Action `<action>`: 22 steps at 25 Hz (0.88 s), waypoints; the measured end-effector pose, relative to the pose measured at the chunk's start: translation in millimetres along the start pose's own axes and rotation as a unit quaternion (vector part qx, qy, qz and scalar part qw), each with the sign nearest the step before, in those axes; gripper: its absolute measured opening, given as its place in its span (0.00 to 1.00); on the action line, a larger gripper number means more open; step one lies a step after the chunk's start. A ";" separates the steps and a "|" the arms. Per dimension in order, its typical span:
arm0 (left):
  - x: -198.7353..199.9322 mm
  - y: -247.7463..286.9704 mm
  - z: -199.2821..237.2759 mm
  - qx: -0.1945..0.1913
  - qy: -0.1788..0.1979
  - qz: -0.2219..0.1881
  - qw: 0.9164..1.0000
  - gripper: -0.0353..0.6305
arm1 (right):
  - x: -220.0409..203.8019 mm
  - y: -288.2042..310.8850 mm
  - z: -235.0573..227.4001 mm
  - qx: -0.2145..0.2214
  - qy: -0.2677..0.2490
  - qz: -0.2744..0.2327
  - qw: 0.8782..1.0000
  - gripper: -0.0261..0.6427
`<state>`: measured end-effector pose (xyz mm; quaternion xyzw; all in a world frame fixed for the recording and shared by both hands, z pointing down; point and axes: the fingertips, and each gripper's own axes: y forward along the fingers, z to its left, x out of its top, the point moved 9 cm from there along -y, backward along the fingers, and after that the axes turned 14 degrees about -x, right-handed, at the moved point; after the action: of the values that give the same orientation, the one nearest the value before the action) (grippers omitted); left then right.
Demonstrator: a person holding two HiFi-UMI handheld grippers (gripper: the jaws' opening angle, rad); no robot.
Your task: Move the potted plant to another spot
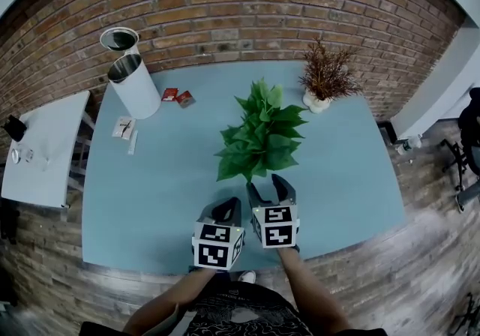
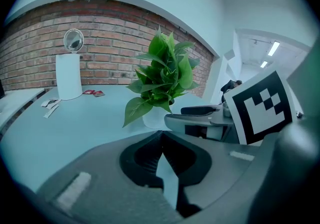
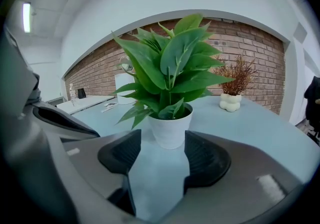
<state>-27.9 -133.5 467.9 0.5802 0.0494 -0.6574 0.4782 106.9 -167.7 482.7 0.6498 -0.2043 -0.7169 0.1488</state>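
Blue table (image 1: 150,199): potted plant (image 1: 259,136) at twelve o'clock of my right gripper (image 1: 270,184), jaws apart, empty; left gripper (image 1: 228,205) closed, empty.

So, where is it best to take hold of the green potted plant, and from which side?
Grip the white pot by its wall, coming from the near side, where the right gripper faces it with jaws apart. The pot stands upright and the leaves spread wide above its rim, so a low approach under them is probably safest.
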 end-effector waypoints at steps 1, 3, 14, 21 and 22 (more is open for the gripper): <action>0.3 1.1 1.6 -0.001 -0.001 0.001 1.000 0.05 | 0.4 2.3 0.8 0.001 0.001 0.002 1.000 0.43; 1.3 2.7 5.8 -0.002 -0.005 0.004 1.000 0.05 | 0.9 8.0 1.8 0.000 0.000 0.004 1.000 0.44; 4.4 8.3 29.4 0.000 -0.015 0.015 1.000 0.05 | 6.4 40.7 4.5 -0.019 0.003 0.000 1.000 0.57; 4.8 8.0 39.7 0.000 -0.017 0.018 1.000 0.05 | 6.9 57.3 8.8 -0.030 0.005 0.010 0.999 0.70; 5.2 8.1 41.0 0.001 -0.018 0.019 1.000 0.05 | 6.7 59.9 9.1 -0.032 0.006 0.013 0.999 0.71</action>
<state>-51.1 -166.3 480.9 0.5698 0.0295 -0.6583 0.4910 94.0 -222.3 506.7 0.6468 -0.1887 -0.7168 0.1795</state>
